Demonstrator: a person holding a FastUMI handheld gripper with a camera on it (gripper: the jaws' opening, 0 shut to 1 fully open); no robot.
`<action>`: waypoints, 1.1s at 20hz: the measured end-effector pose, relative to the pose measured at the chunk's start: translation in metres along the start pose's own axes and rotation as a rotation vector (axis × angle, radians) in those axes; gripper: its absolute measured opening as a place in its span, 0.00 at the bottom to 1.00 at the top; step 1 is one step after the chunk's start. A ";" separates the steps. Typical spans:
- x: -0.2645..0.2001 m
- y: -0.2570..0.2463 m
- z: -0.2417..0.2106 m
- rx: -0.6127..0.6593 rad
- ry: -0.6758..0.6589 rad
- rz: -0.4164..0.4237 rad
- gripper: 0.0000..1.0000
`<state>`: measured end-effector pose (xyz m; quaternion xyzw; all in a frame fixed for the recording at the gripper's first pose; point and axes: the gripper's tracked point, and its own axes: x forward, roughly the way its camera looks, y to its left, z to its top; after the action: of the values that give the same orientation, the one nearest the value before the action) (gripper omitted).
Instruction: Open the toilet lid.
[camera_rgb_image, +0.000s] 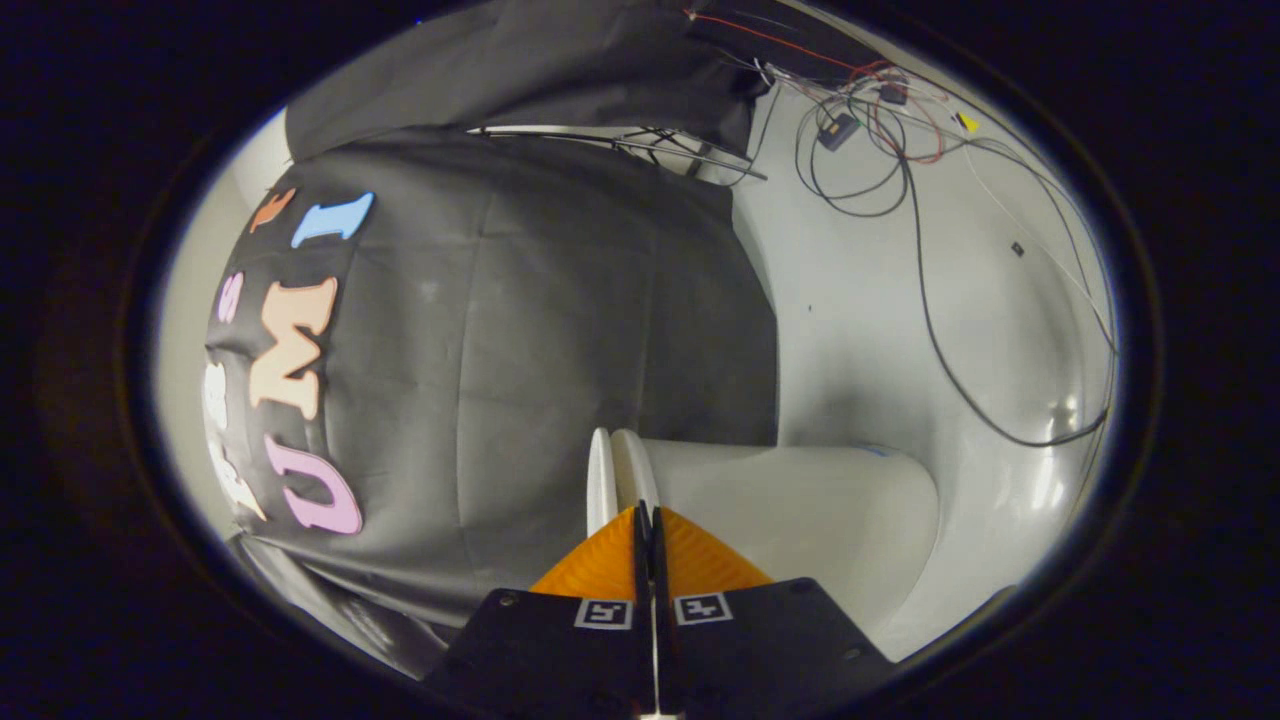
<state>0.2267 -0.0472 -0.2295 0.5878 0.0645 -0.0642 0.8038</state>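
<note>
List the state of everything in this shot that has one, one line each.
claw: fingers closed together, nothing visibly clamped between them.
toilet lid: seen edge-on just ahead of the fingertips, beside the seat edge.
toilet: body beyond the fingers.
cables: loose, tangled on the white surface.

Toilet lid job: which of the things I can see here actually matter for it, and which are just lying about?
Part of the job:
toilet lid, just beyond the fingertips
toilet
hand-held gripper, fingers closed together

Just lying about:
loose cables on the floor
black cloth wall
</note>
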 end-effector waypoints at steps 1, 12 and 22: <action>-0.002 0.006 -0.001 -0.029 0.010 0.009 0.01; -0.038 0.164 -0.031 -0.337 -0.158 0.211 0.03; -0.069 0.282 -0.127 -0.747 -0.160 0.212 0.06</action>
<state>0.2058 0.1608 0.0085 0.2516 -0.0406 0.0017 0.9670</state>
